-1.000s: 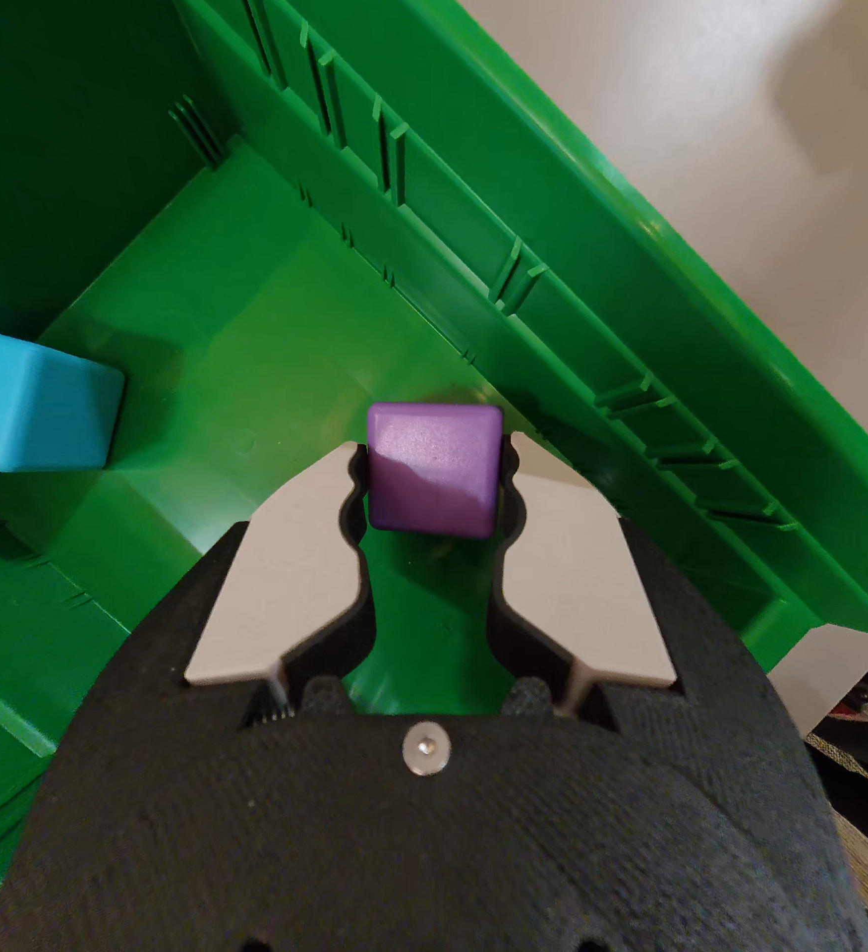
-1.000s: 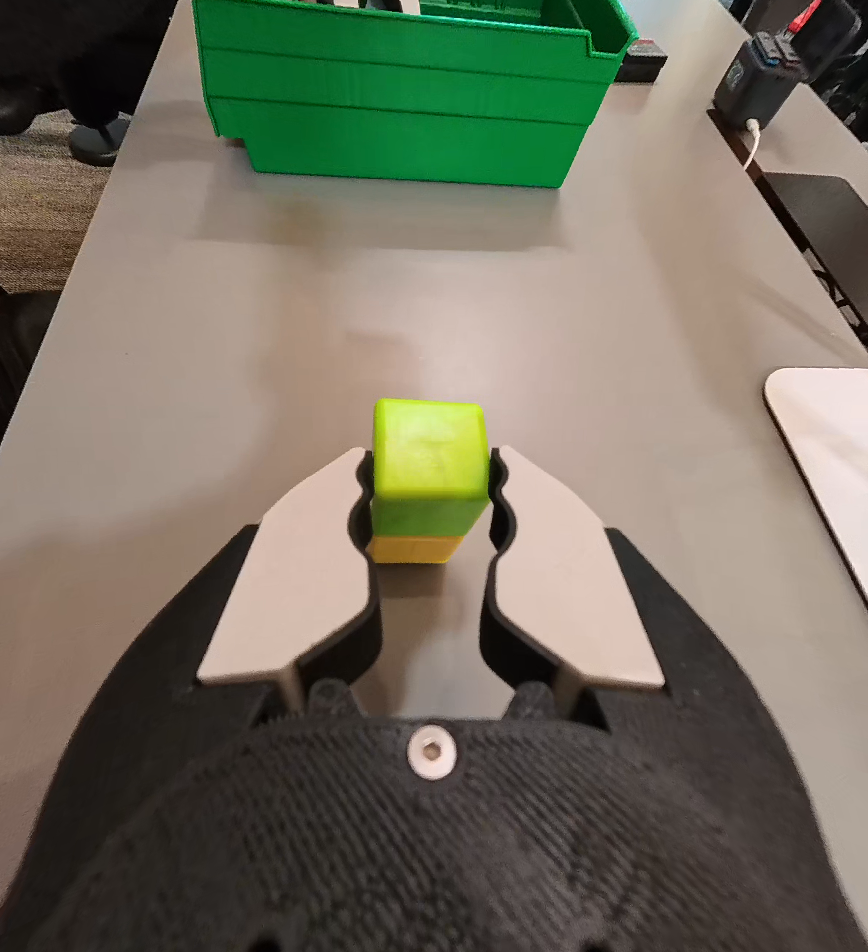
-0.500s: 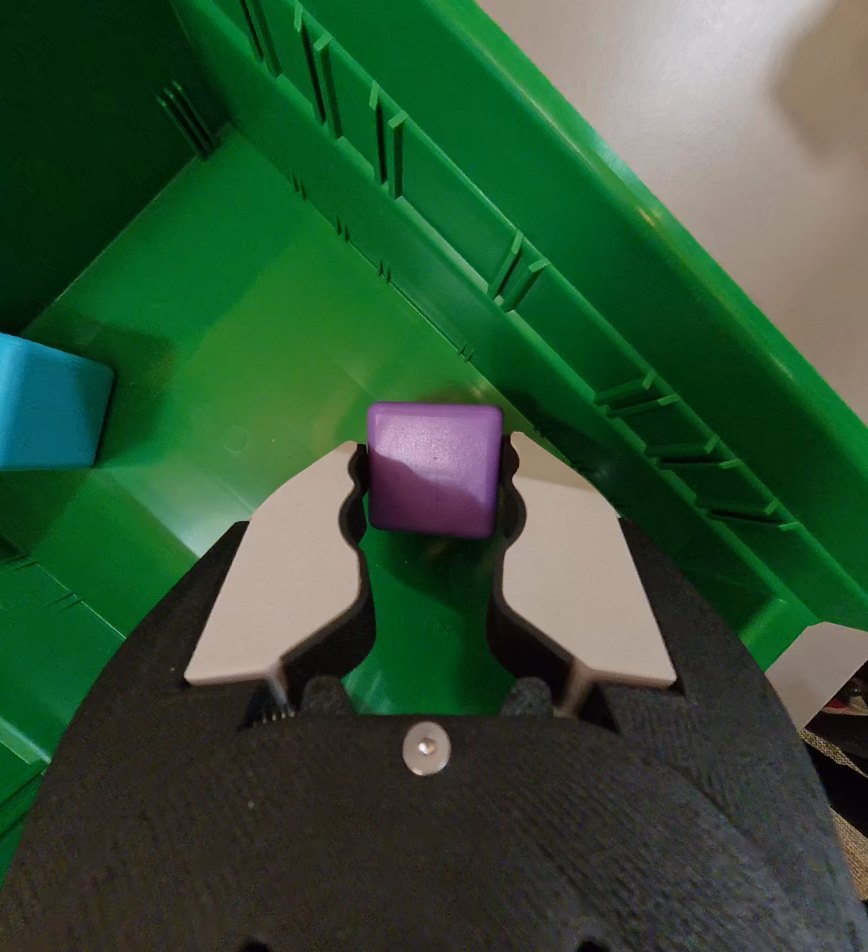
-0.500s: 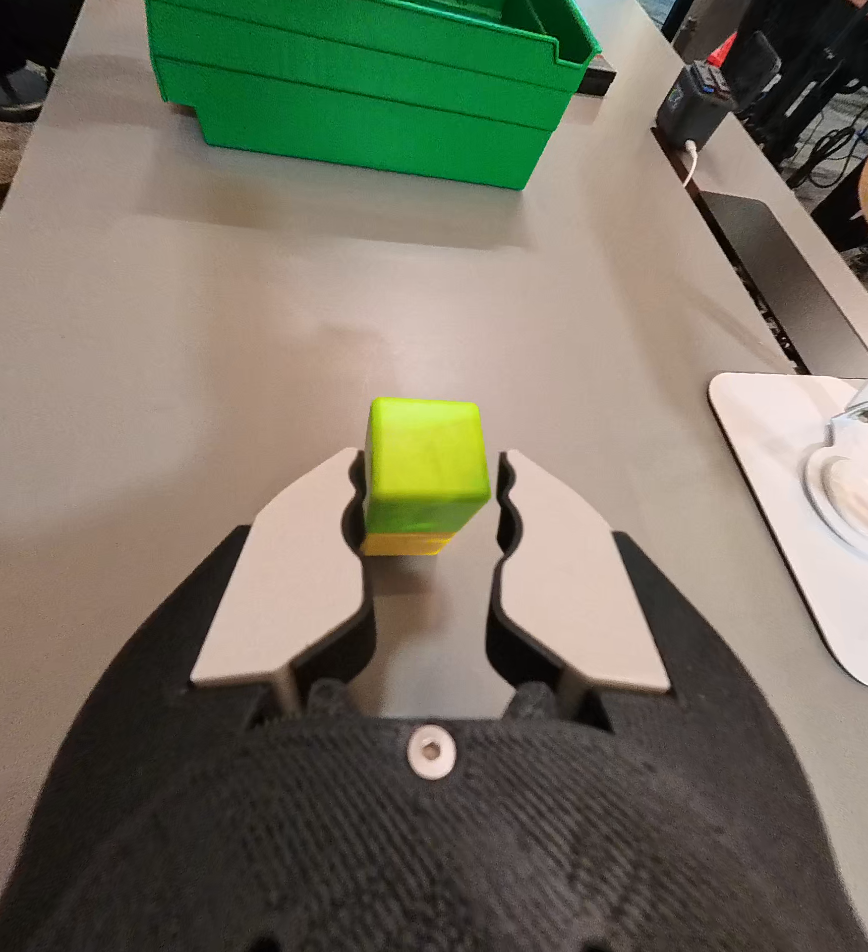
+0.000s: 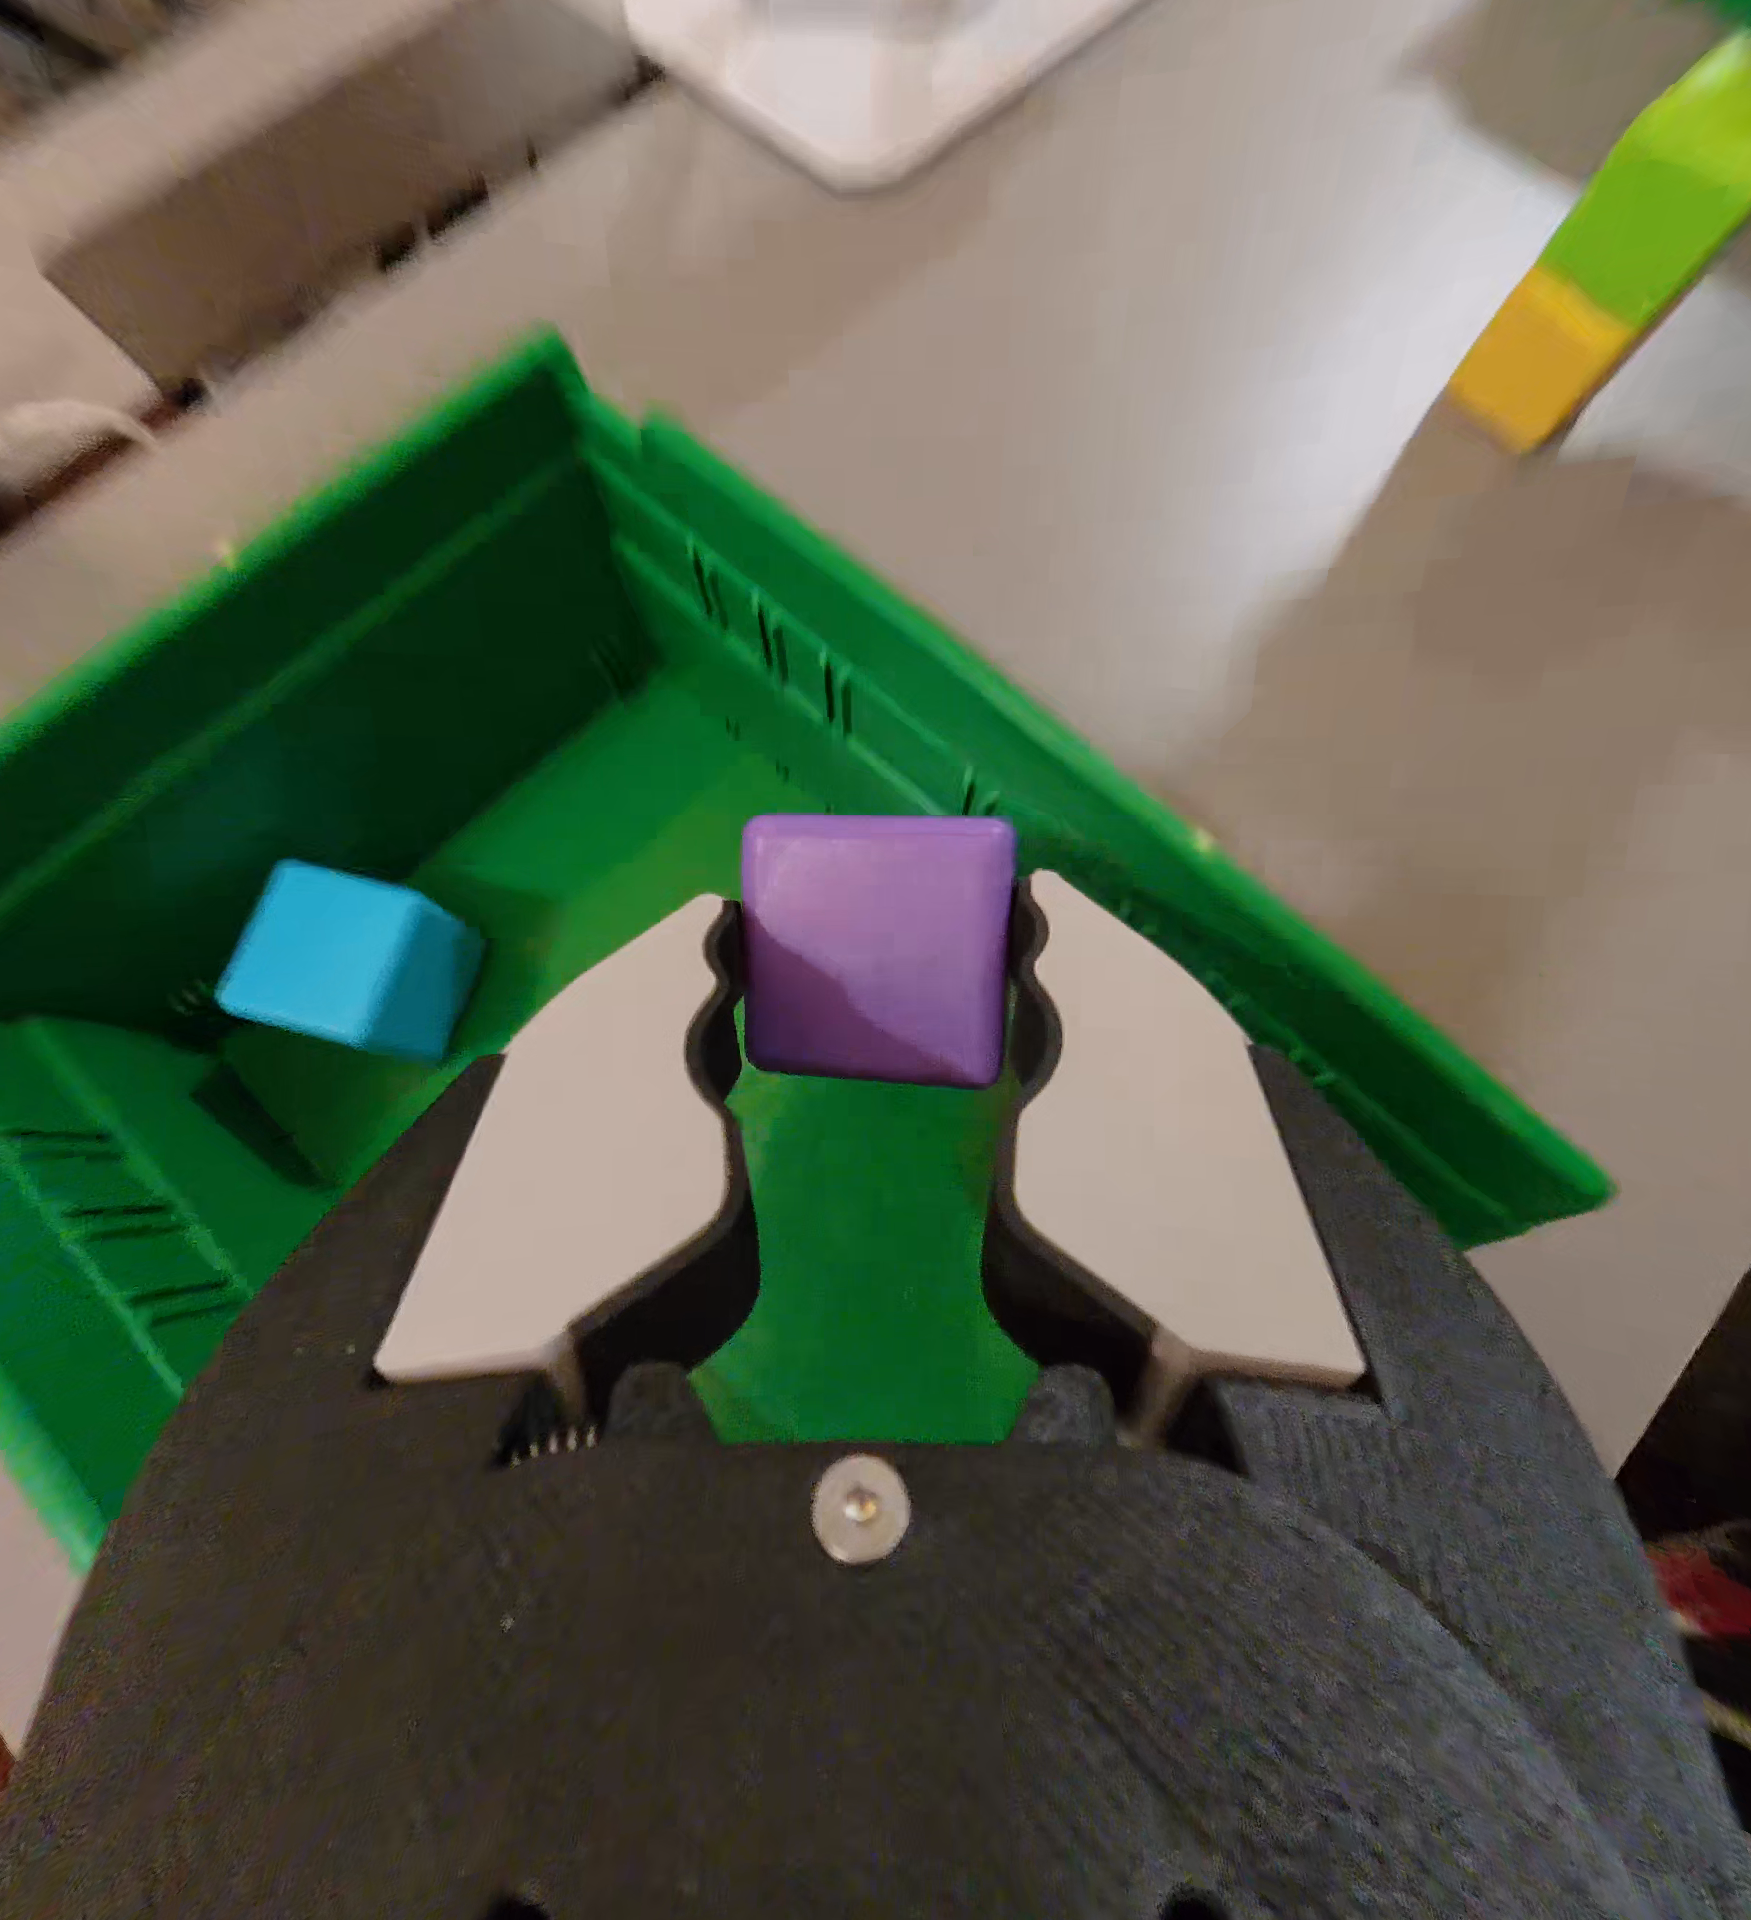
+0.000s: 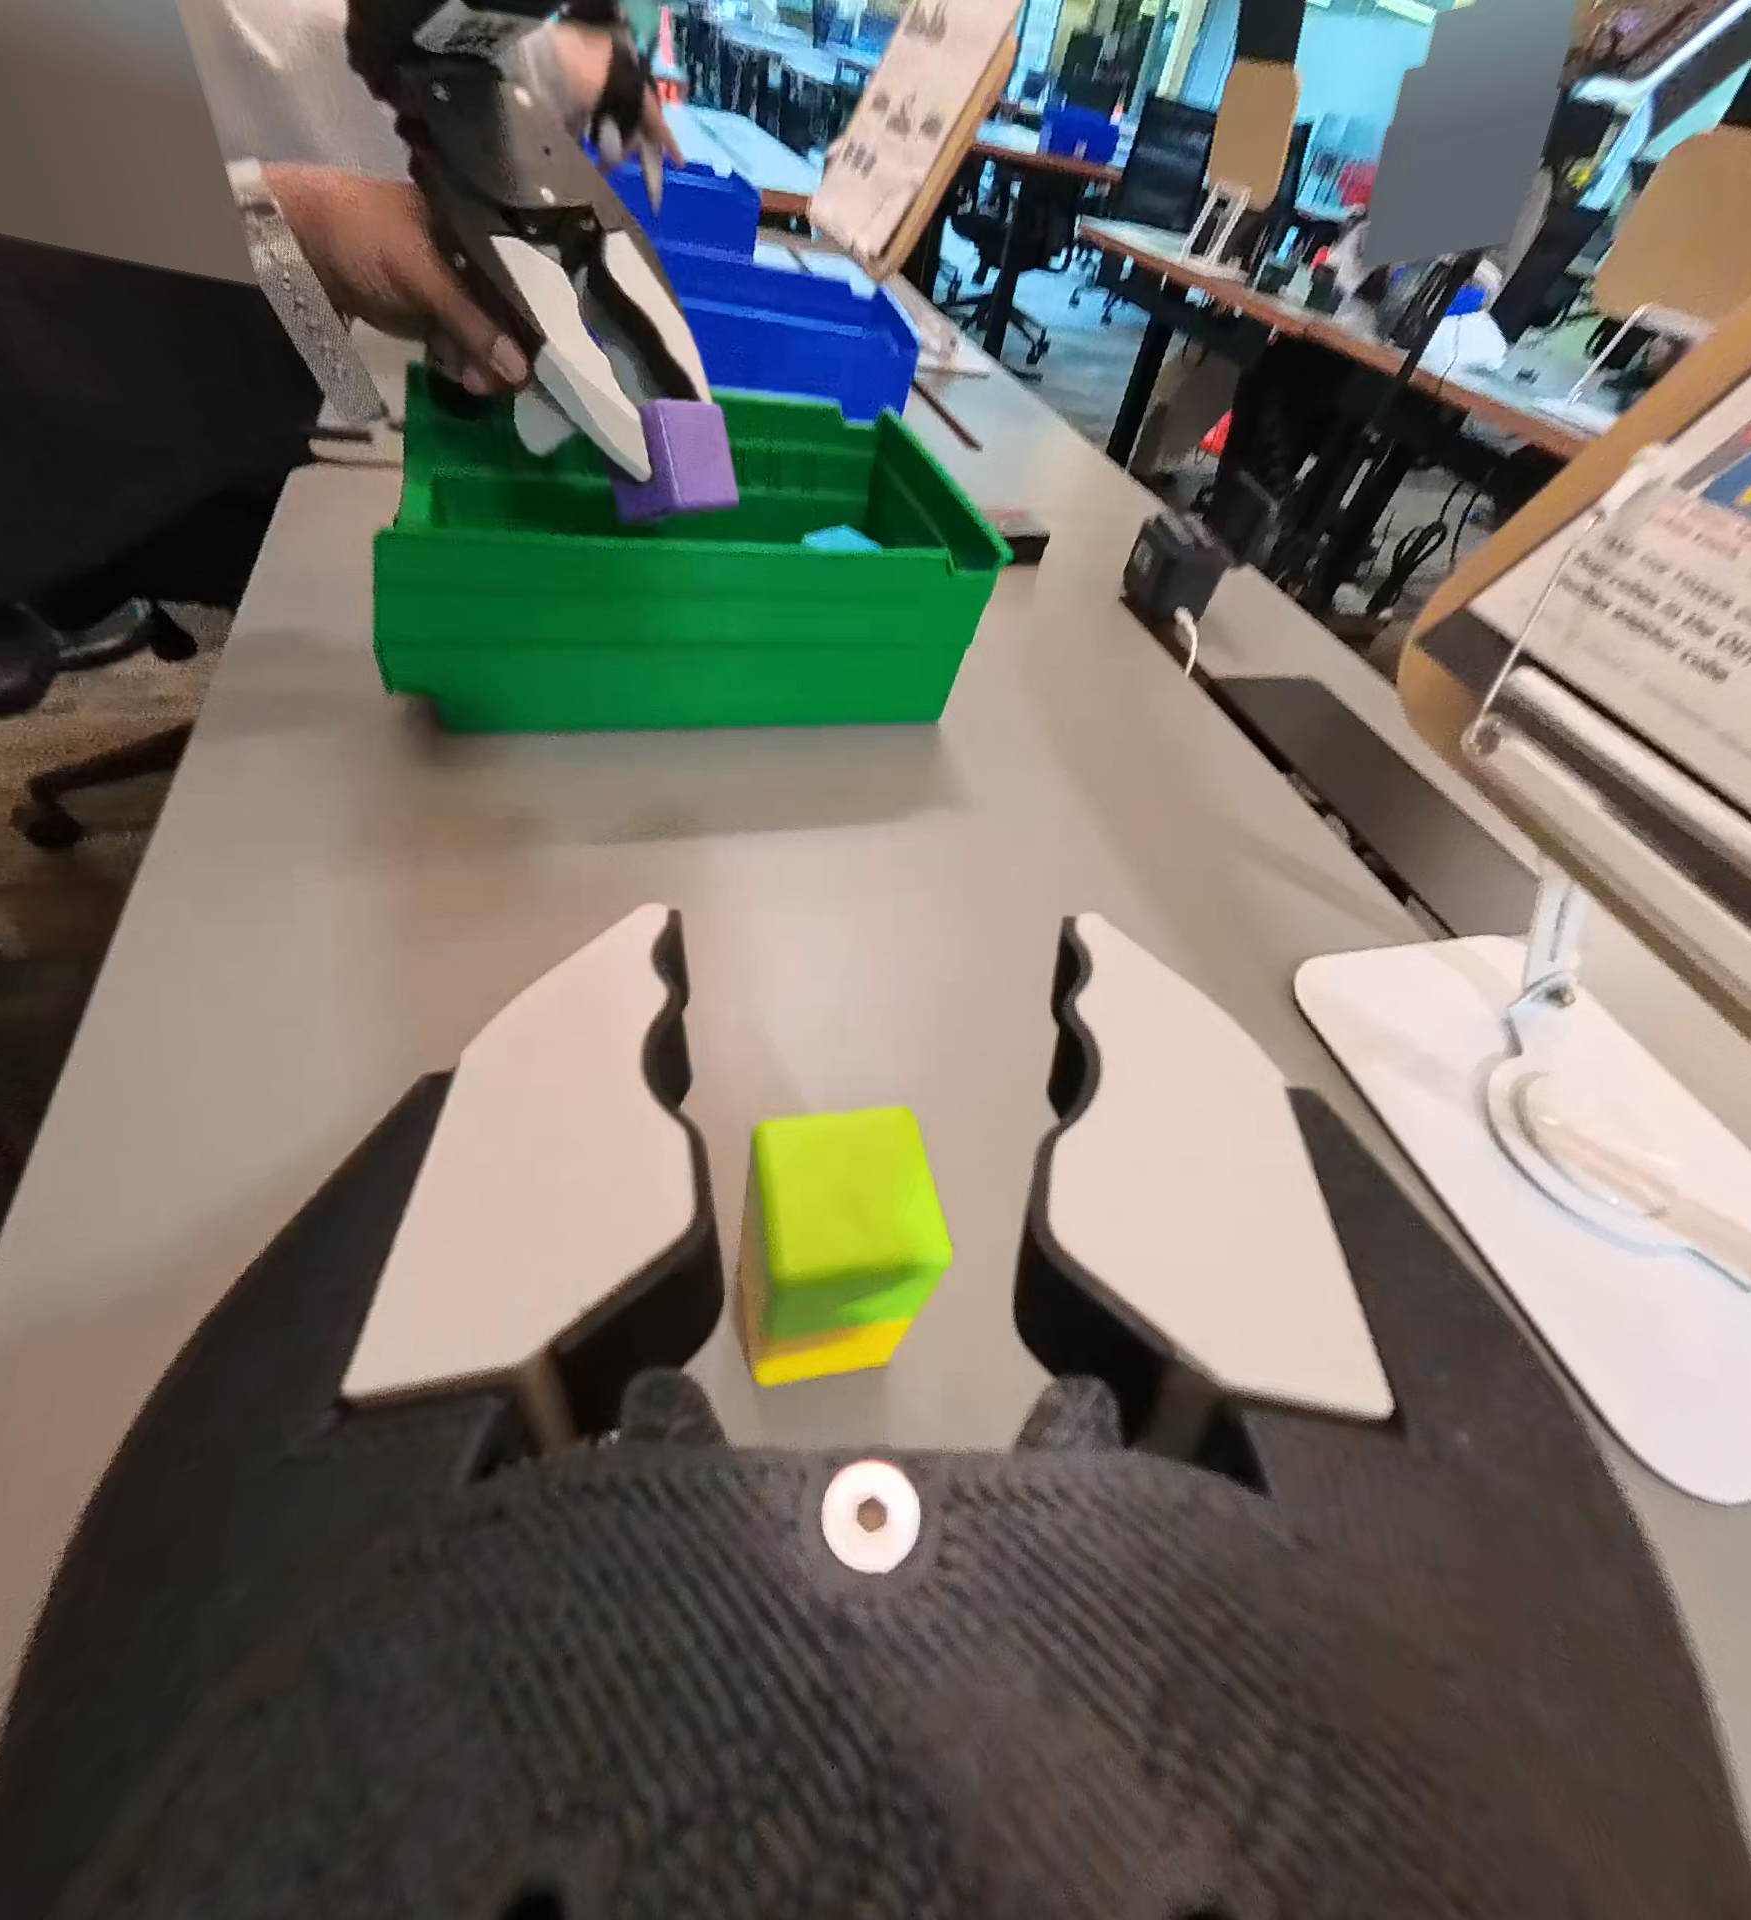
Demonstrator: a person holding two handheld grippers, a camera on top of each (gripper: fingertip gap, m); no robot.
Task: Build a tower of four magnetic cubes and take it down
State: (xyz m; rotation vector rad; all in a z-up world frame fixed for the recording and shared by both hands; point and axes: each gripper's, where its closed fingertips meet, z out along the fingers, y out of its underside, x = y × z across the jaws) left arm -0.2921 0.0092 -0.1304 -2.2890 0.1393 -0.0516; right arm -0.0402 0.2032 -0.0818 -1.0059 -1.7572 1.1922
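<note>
Purple cube (image 5: 876,951), clamped in the left gripper (image 5: 876,961), has risen above the green bin (image 5: 1266,987); the right gripper (image 6: 871,1049) has spread, releasing the lime cube (image 6: 840,1210), seemingly atop the yellow one (image 6: 829,1351).

My left tool (image 5: 876,951) clamps purple cube (image 5: 876,951) over green bin (image 5: 258,665), centre frame. My right tool (image 6: 871,997) spread wide around lime cube (image 6: 840,1210) stacked on yellow cube (image 6: 829,1351), untouched.

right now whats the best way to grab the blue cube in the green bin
Probably from above: the blue cube lies low inside the green bin, walls blocking sideways approach. It looks tilted, so close on two opposite flat side faces, fingers angled to match. The left gripper is shut on the purple cube.
</note>
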